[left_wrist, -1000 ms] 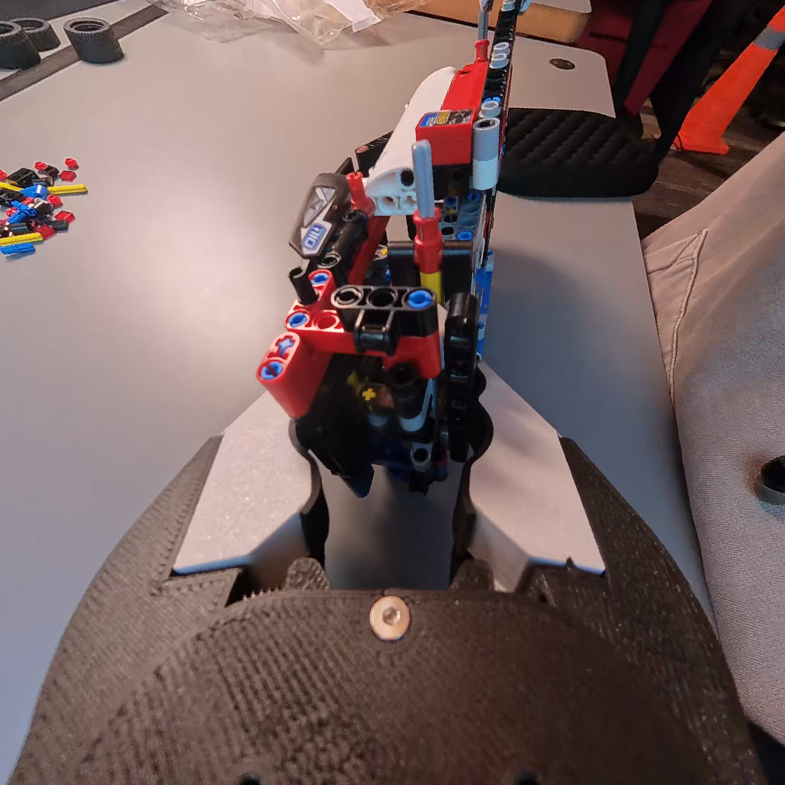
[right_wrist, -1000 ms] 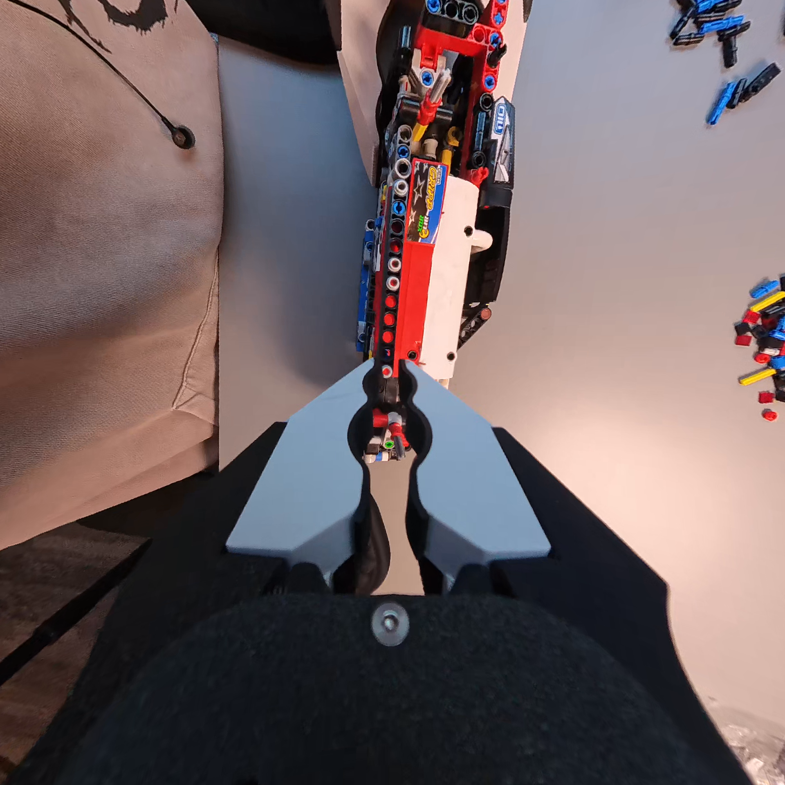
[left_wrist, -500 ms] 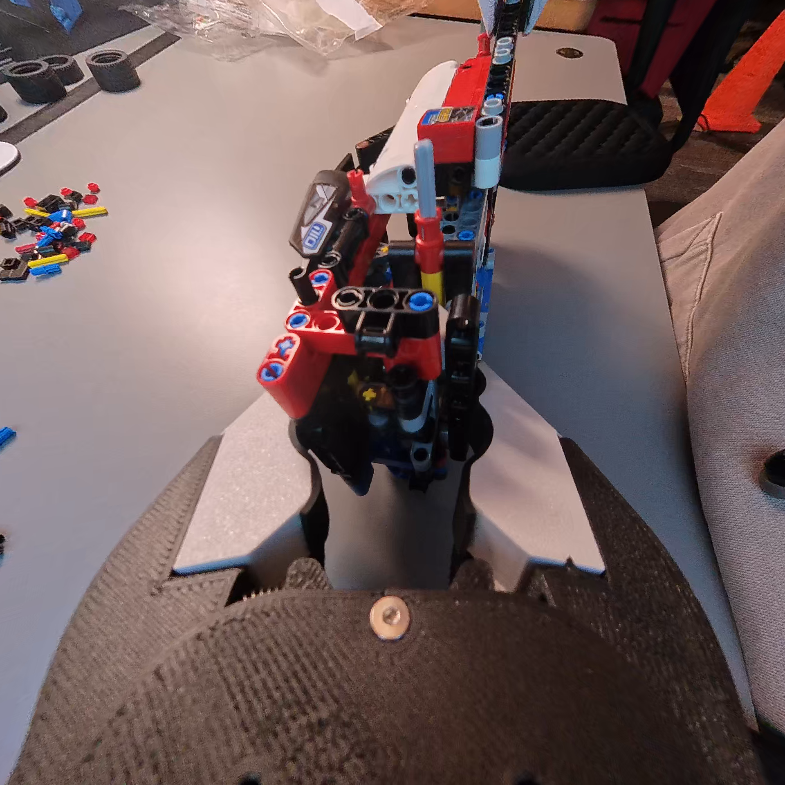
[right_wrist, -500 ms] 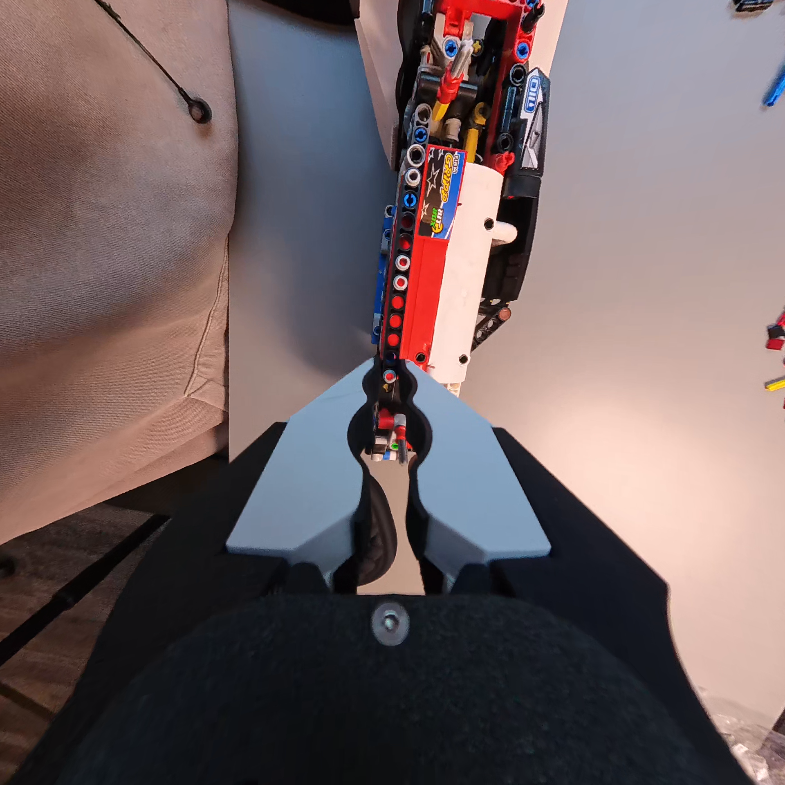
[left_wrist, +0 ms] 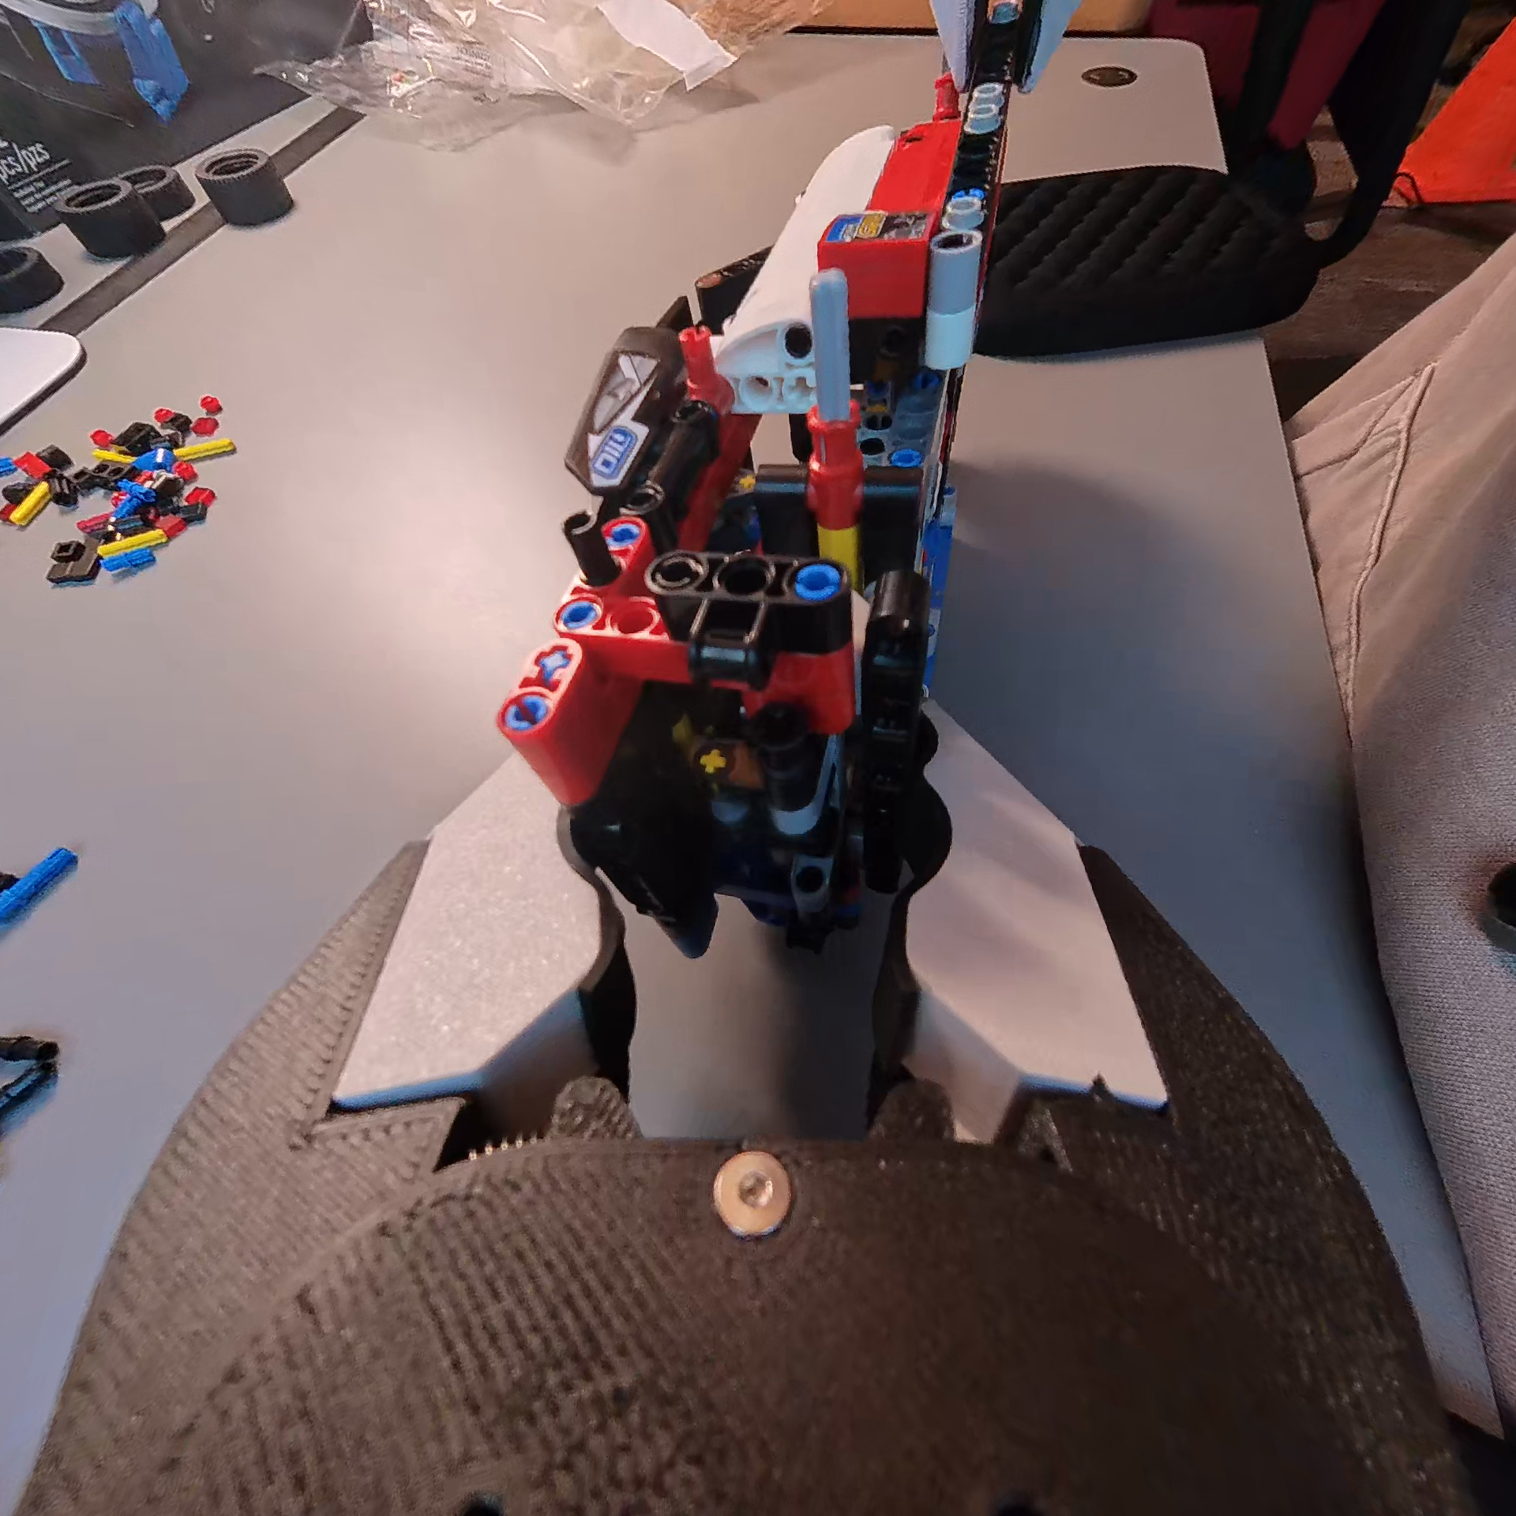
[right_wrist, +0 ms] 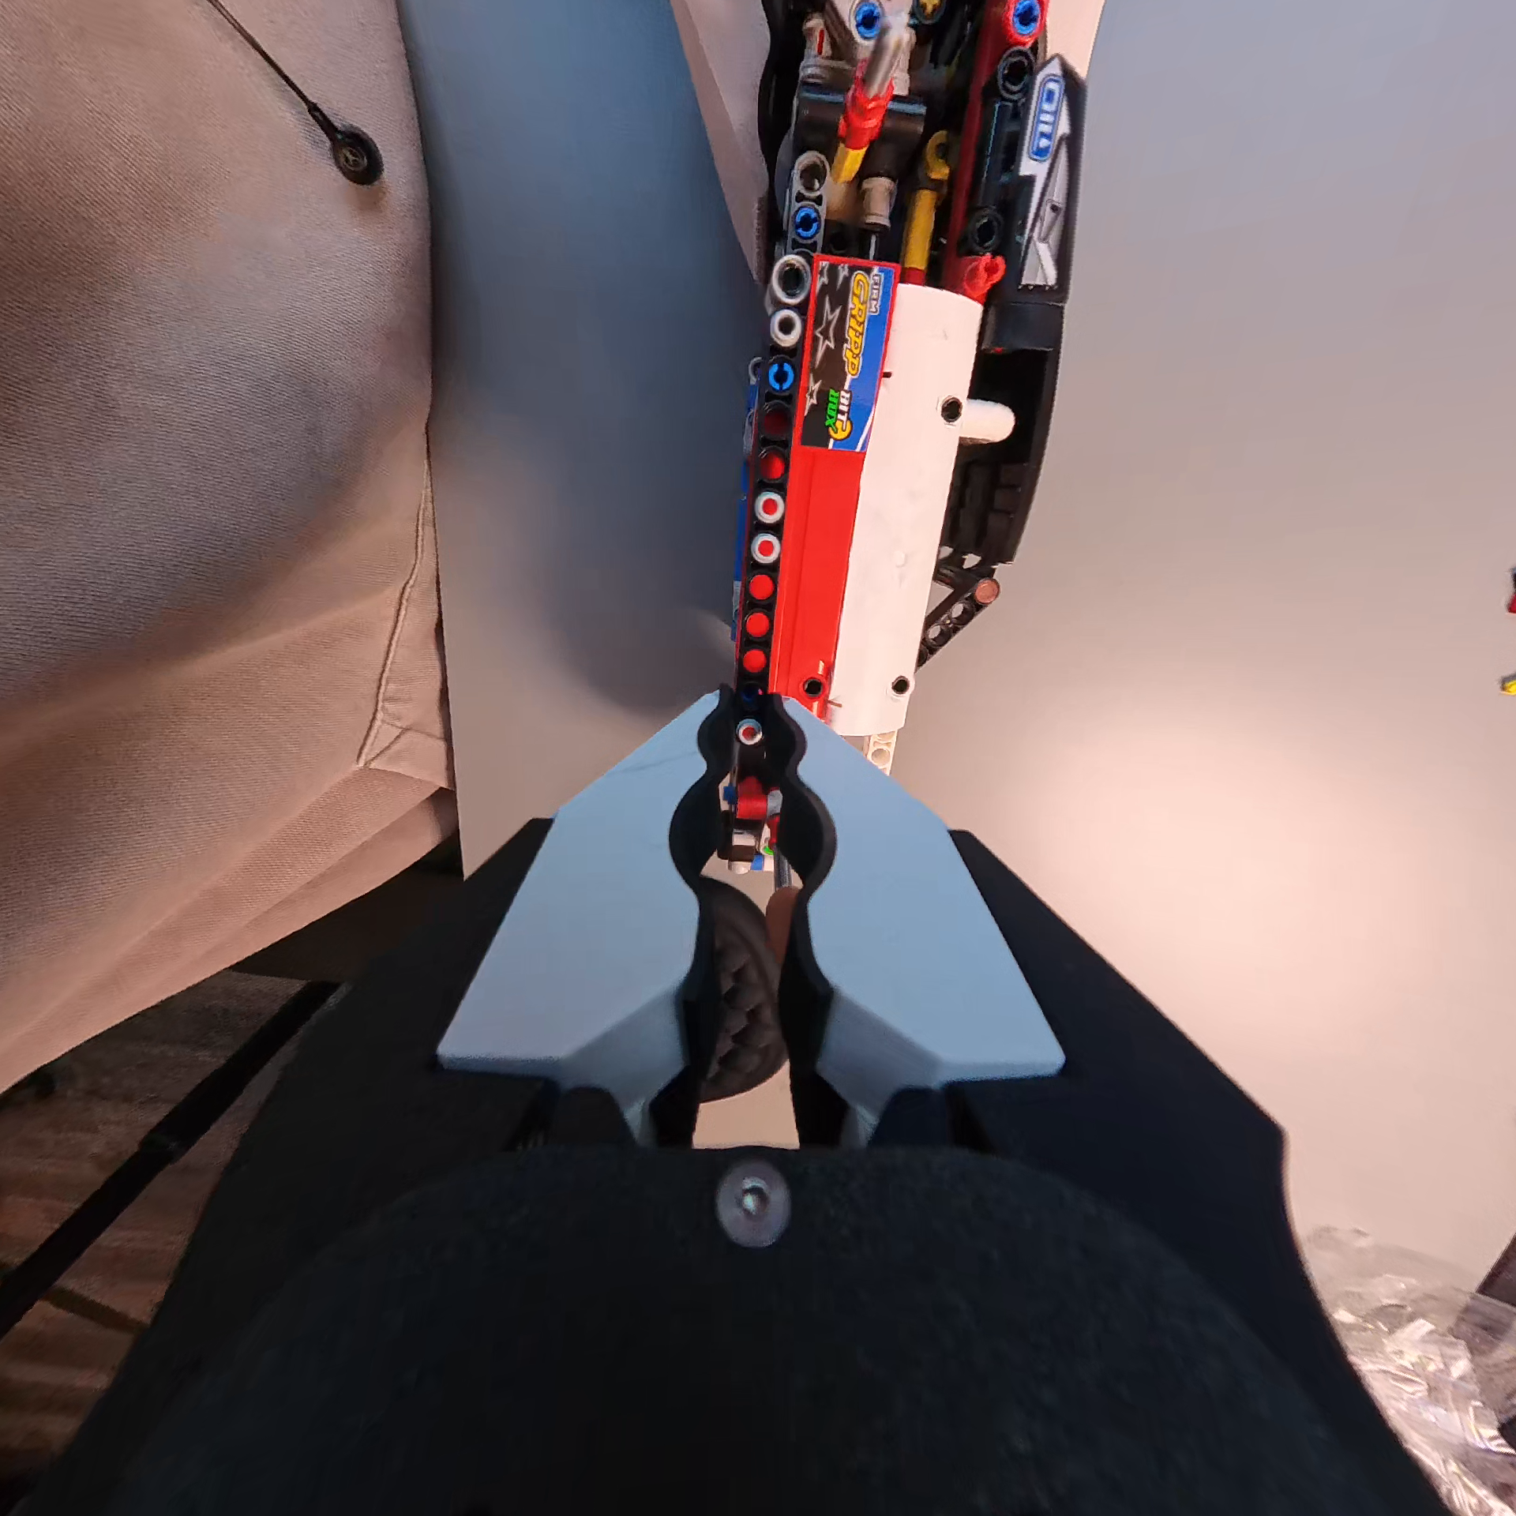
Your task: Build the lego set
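The lego model [left_wrist: 763,574] was gripped above the grey table [left_wrist: 369,656] by both grippers: left gripper [left_wrist: 751,820], right gripper [right_wrist: 751,730]. Loose pieces [left_wrist: 123,492] and tyres [left_wrist: 242,176] were shown only in the left view.

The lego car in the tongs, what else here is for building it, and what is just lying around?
For the build:
- lego car, gripped at one end by the left tongs and at the other by the right tongs
- pile of small loose pieces
- black tyres

Just lying around:
- empty plastic bags
- orange cone
- grey table
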Tool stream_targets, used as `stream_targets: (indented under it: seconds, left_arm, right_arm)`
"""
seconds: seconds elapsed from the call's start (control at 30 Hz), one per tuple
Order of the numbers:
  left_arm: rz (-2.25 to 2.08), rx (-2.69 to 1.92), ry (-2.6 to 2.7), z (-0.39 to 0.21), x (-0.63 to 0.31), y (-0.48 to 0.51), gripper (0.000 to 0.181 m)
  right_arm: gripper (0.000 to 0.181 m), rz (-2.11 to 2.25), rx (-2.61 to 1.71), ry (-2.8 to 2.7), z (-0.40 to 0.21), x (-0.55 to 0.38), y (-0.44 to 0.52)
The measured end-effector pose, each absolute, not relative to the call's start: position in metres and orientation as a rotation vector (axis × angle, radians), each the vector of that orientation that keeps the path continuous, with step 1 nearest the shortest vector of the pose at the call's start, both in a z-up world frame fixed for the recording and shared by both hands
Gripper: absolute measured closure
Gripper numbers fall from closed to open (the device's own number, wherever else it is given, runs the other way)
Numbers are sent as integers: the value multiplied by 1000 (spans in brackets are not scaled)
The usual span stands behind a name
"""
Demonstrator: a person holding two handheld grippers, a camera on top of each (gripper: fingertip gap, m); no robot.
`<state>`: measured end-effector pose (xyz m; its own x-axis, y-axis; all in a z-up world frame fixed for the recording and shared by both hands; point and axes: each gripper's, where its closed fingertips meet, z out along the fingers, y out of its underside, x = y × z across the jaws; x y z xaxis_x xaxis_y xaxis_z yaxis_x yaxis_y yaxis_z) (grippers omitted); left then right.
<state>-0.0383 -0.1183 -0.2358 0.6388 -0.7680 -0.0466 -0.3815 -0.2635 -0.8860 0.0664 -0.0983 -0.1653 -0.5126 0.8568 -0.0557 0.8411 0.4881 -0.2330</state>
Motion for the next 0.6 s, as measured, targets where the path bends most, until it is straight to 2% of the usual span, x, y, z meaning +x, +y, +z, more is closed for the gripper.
stream_targets:
  seconds: [0.6]
  left_arm:
    - [-468,-1793,940,-230,-42,-121,110]
  right_arm:
    - [177,452,-1476,-2475,-162,61,-110]
